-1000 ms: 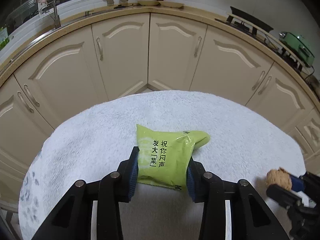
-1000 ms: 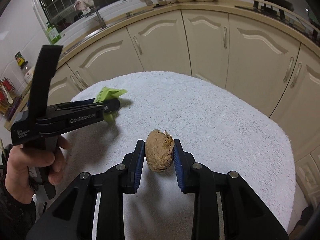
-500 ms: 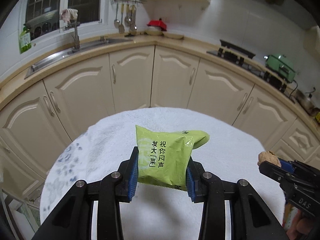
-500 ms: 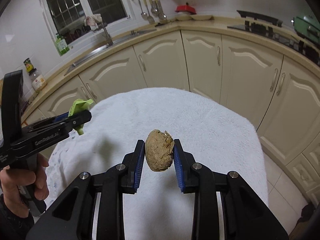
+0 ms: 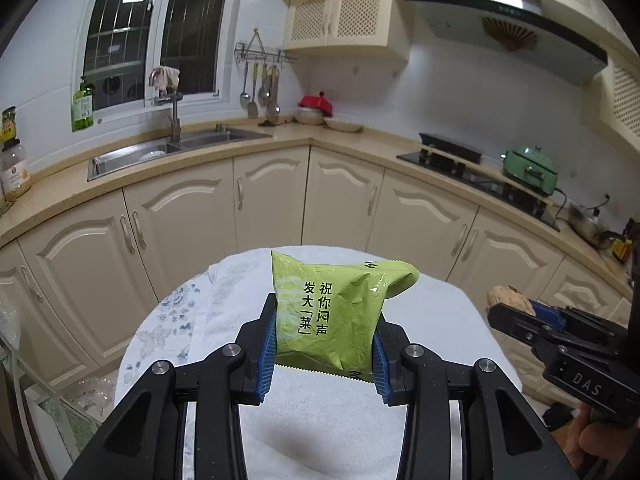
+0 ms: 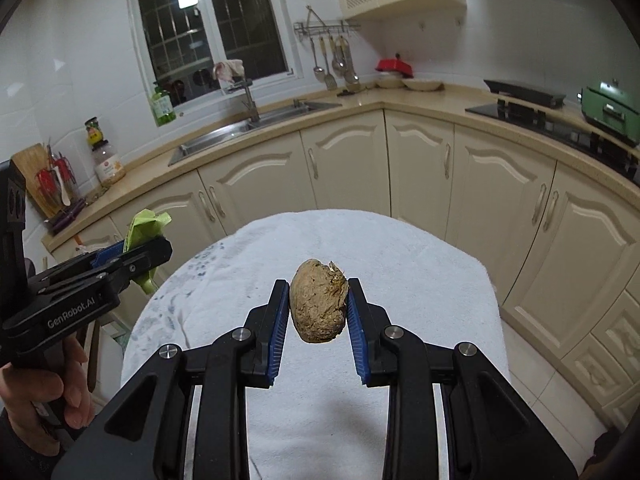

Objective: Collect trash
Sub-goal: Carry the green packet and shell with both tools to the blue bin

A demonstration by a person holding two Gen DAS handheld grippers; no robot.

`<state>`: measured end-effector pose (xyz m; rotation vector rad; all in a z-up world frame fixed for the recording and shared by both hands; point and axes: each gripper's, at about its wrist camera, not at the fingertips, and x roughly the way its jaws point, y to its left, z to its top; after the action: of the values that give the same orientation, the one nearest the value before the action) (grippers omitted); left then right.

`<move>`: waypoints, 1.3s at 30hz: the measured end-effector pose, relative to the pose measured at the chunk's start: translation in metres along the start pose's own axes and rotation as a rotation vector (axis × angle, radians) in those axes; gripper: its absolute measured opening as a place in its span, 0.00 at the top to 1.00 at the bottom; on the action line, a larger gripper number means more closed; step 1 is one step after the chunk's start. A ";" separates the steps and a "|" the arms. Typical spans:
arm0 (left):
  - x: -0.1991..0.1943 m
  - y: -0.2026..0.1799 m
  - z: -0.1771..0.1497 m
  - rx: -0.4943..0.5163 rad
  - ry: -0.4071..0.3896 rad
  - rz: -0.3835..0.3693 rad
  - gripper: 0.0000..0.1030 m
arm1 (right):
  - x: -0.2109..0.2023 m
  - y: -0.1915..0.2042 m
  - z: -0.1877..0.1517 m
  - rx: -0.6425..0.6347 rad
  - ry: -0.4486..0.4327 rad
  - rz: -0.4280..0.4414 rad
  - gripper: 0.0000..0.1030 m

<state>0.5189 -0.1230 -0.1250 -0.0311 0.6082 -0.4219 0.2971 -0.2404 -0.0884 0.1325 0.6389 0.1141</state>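
Clamped firmly, the green packet (image 5: 332, 316) in the left hand-held gripper (image 5: 324, 354) and the brown lump (image 6: 319, 307) in the right hand-held gripper (image 6: 318, 330) should be carried level above the table (image 6: 420, 264).

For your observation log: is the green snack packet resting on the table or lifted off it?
Lifted: the green snack packet hangs clamped in the left gripper, clear of the towel-covered table.

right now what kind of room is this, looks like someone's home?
A home kitchen, by the look of it. A steel sink with a tap sits in a corner worktop under a window, a hob stands under an extractor hood, and ladles and spoons hang from a wall rail.
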 end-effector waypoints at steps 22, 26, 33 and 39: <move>-0.089 -0.034 -0.103 -0.027 -0.222 -0.054 0.65 | -0.078 0.011 -0.041 -0.105 -0.148 0.024 0.72; -0.106 -0.049 -0.110 -0.003 -0.237 -0.082 0.65 | -0.094 -0.007 -0.039 -0.089 -0.180 -0.003 0.72; -0.109 -0.077 -0.107 0.044 -0.230 -0.154 0.65 | -0.120 -0.056 -0.041 -0.032 -0.212 -0.075 0.72; -0.089 -0.123 -0.098 0.111 -0.160 -0.255 0.65 | -0.136 -0.117 -0.054 0.051 -0.212 -0.178 0.72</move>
<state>0.3519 -0.1914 -0.1377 -0.0362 0.4234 -0.6929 0.1636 -0.3710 -0.0705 0.1347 0.4397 -0.0875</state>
